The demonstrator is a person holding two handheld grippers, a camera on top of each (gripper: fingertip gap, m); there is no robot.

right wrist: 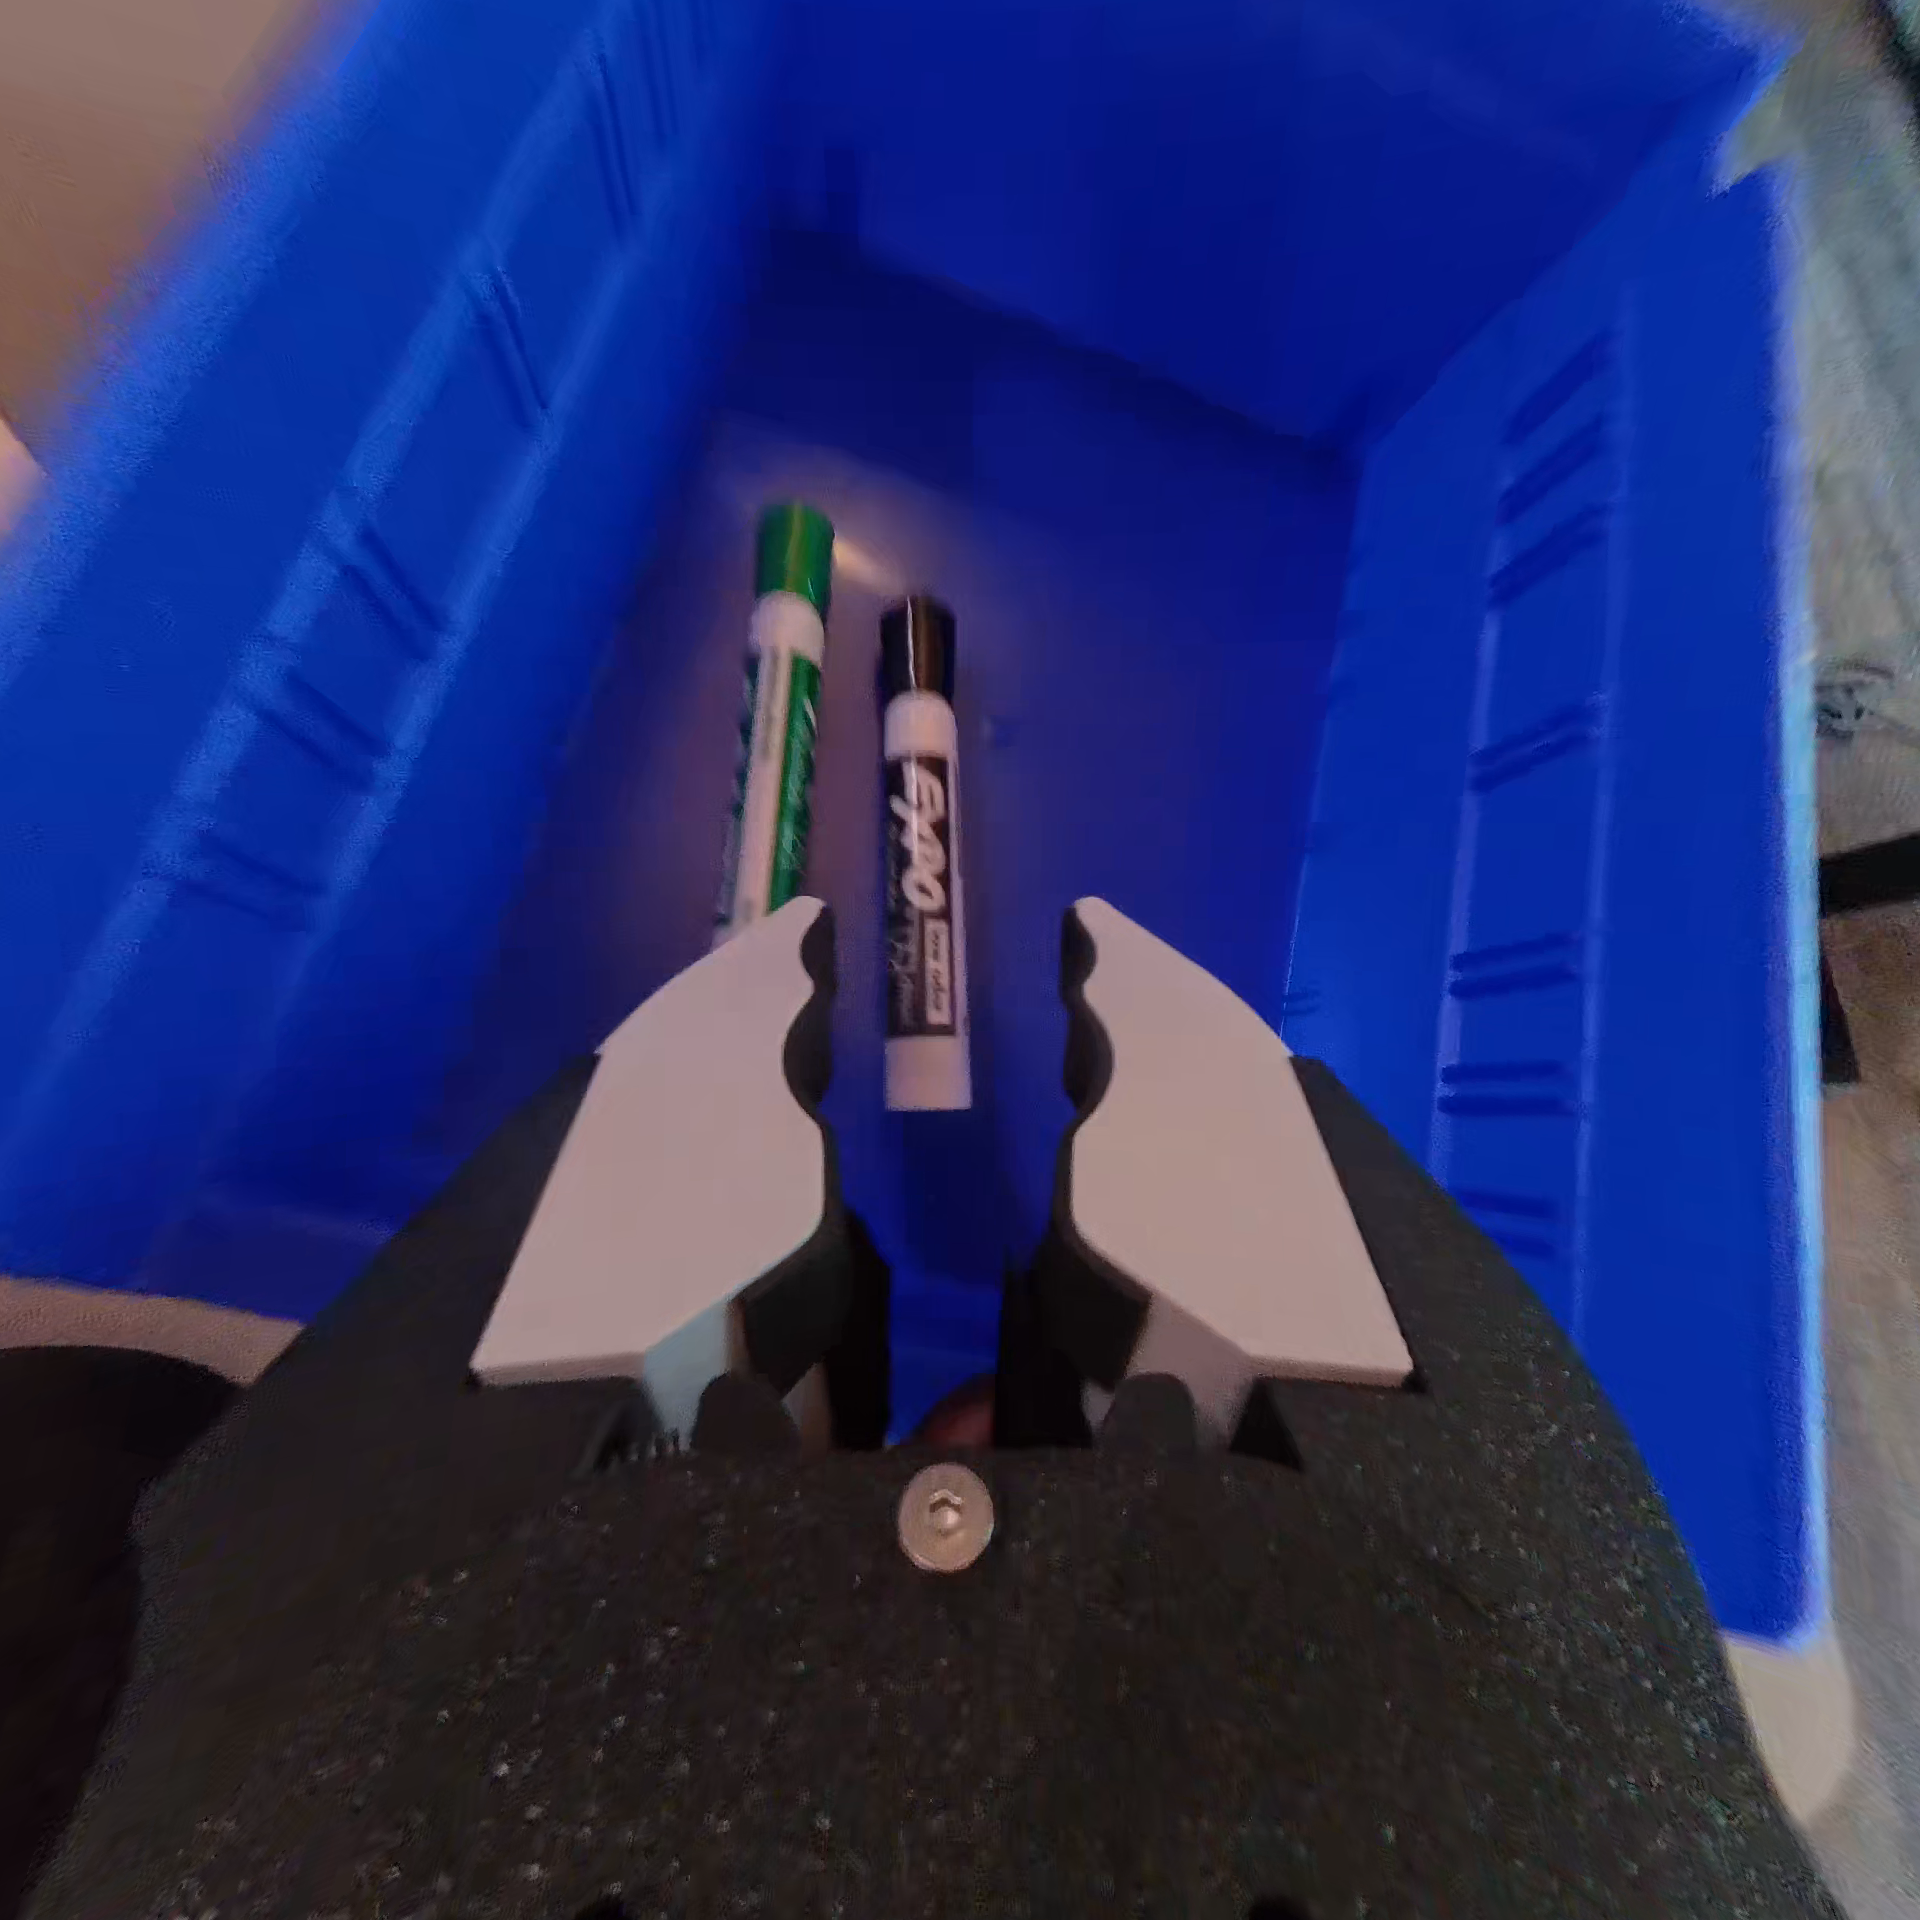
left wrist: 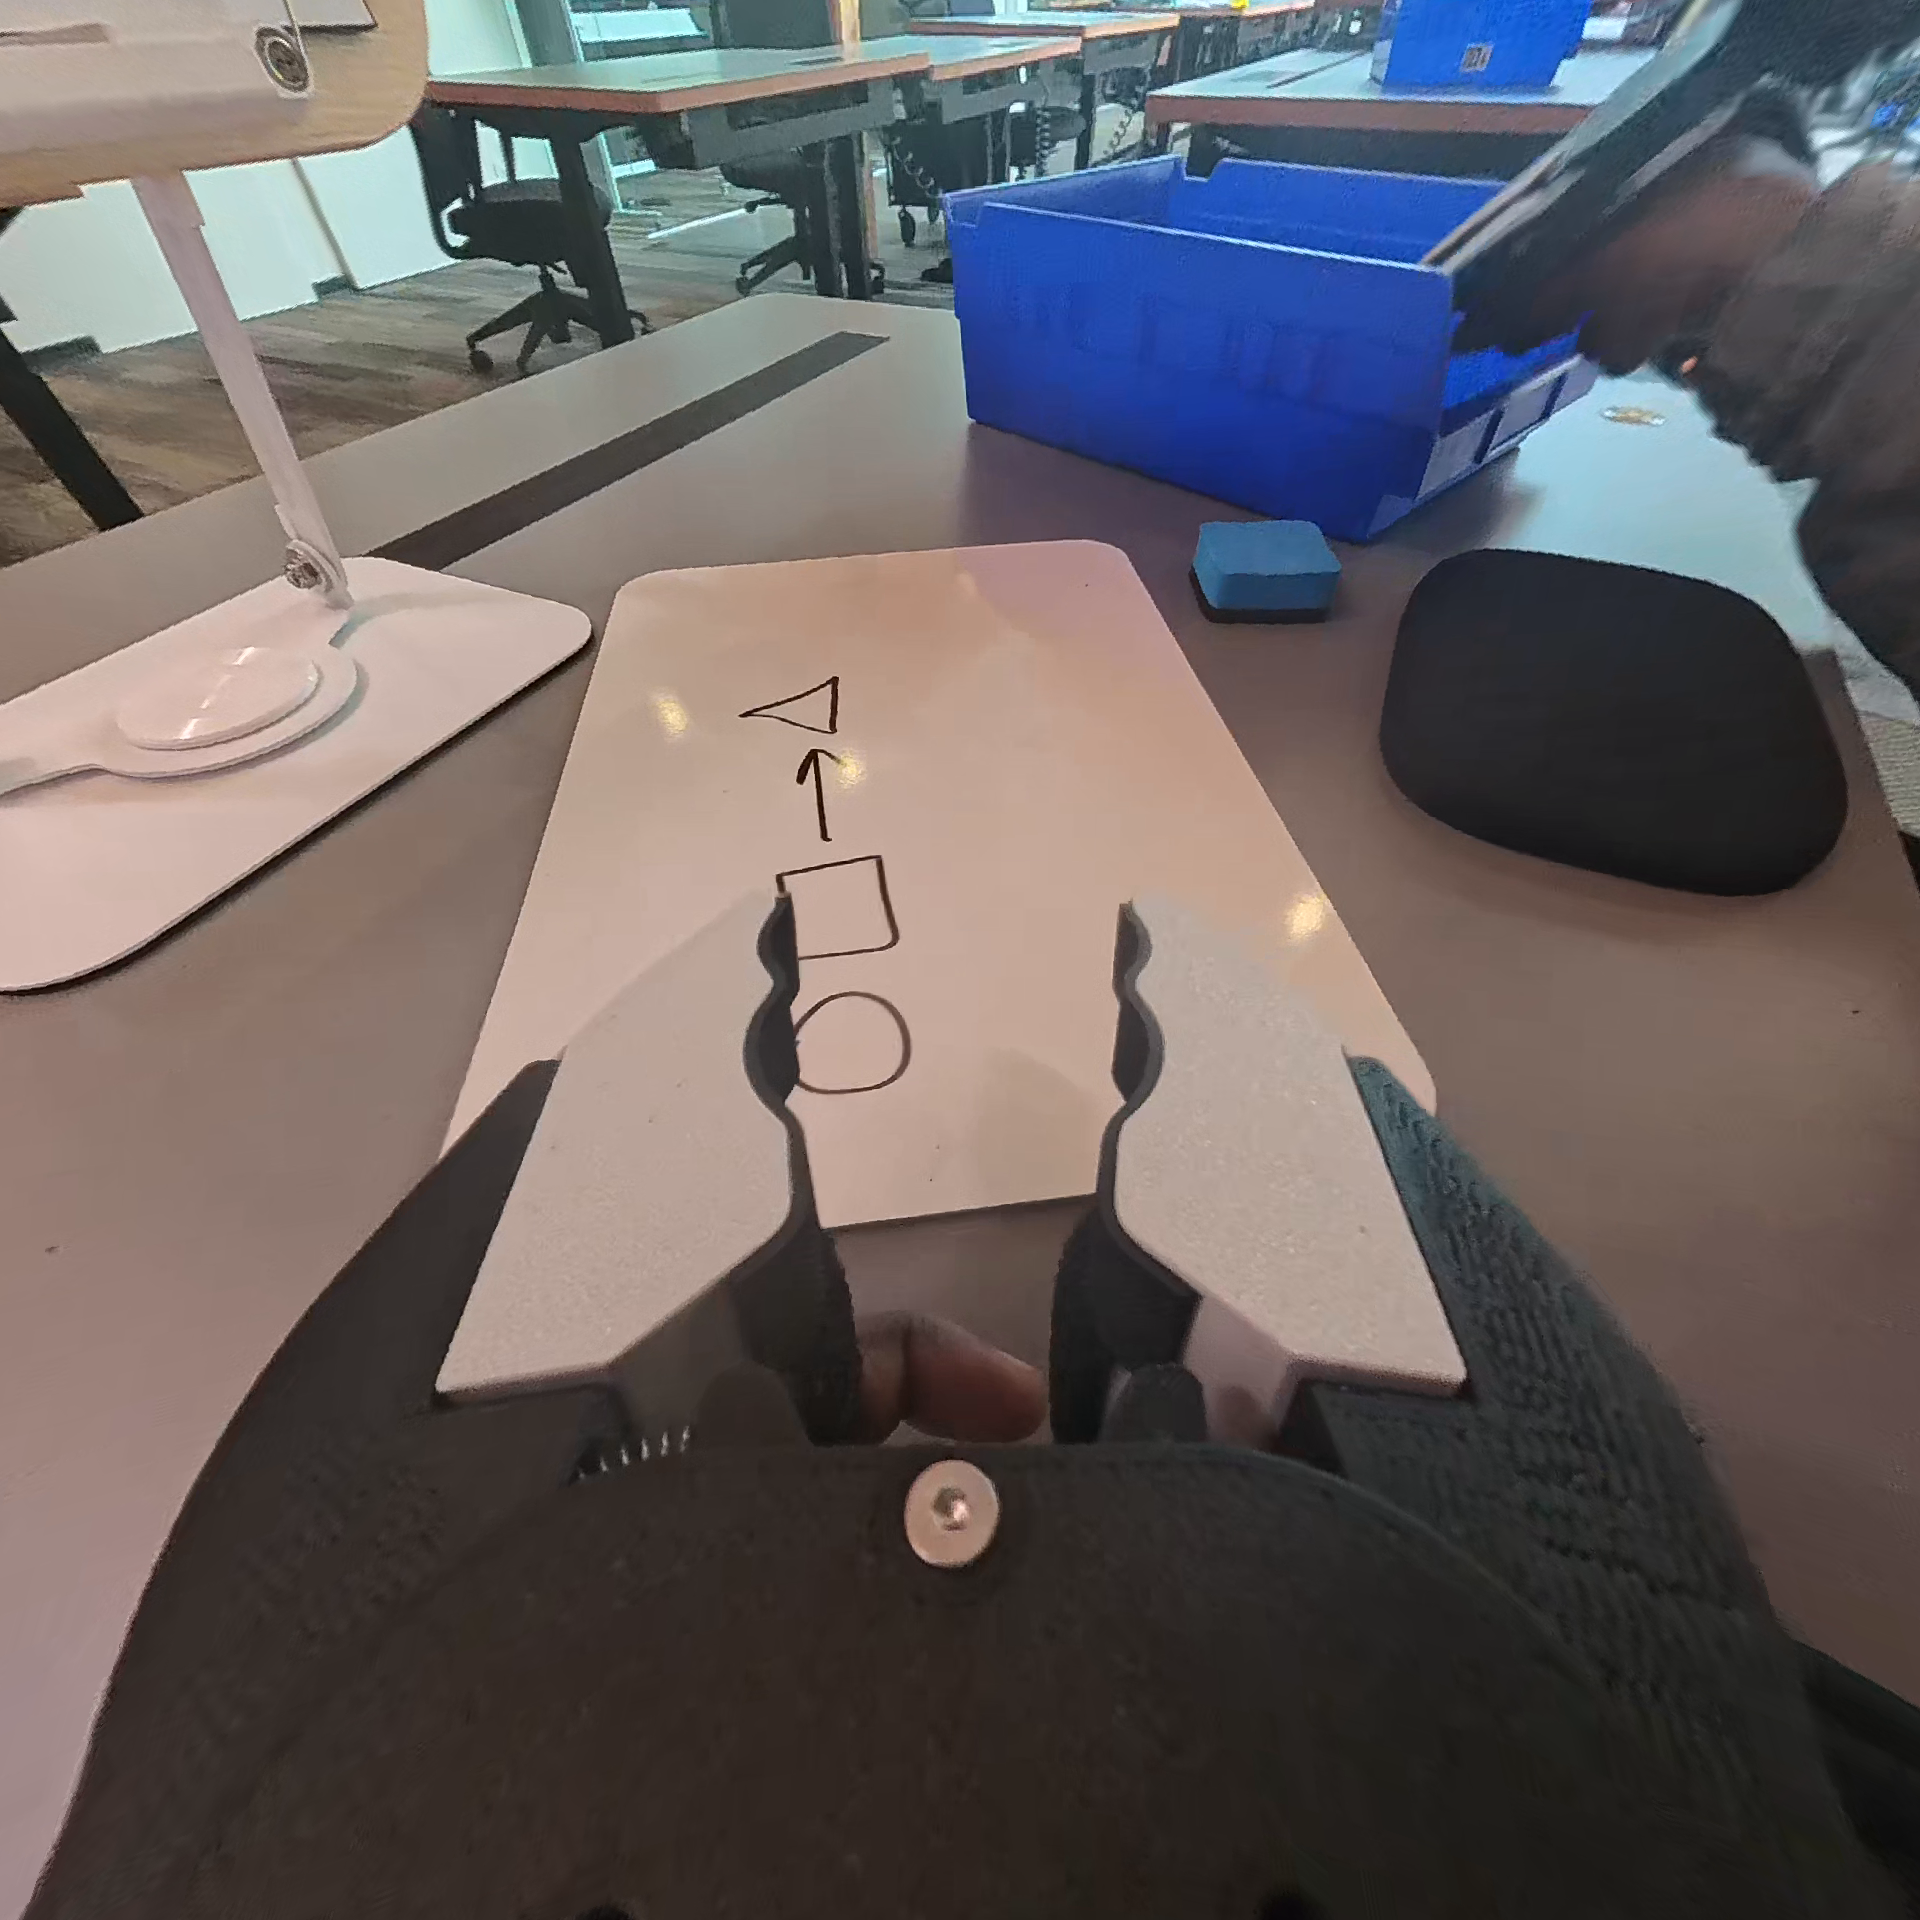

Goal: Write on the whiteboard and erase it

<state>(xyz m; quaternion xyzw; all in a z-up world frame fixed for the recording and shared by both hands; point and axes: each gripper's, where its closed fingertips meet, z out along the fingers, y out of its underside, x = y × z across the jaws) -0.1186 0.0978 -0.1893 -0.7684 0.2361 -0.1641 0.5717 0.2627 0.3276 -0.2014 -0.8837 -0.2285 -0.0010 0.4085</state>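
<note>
In the left wrist view, your left gripper [left wrist: 951,914] hangs low over the near end of the whiteboard [left wrist: 1039,727], fingers spread wide with nothing between them. The board lies flat on the grey table [left wrist: 1558,1039], its long axis running away from you, and it already carries a circle, a square, an arrow and a triangle in black line up its middle. The blue eraser [left wrist: 1265,569] sits on the table just off the board's far right corner, in front of the blue bin [left wrist: 1195,343]. A black pad [left wrist: 1610,717] lies to the right of the board, and a white stand [left wrist: 260,675] to its left. Your right gripper shows far right, blurred, reaching over the bin's right end.

In the right wrist view, your right gripper [right wrist: 948,925] looks down into the bin, fingers apart and empty. Two capped markers lie on the bin floor: a black marker [right wrist: 923,862] and, just left of it, a green marker [right wrist: 781,717]. Both point lengthwise away from the claw, roughly parallel to its fingers. The black one's near end shows between the fingertips, seemingly below them, so a straight descent would probably straddle its barrel.

With drawing already on the board, erasing looks like the remaining step. The eraser lies ahead and to the right of your left claw; which claw is nearer to it I cannot tell.
</note>
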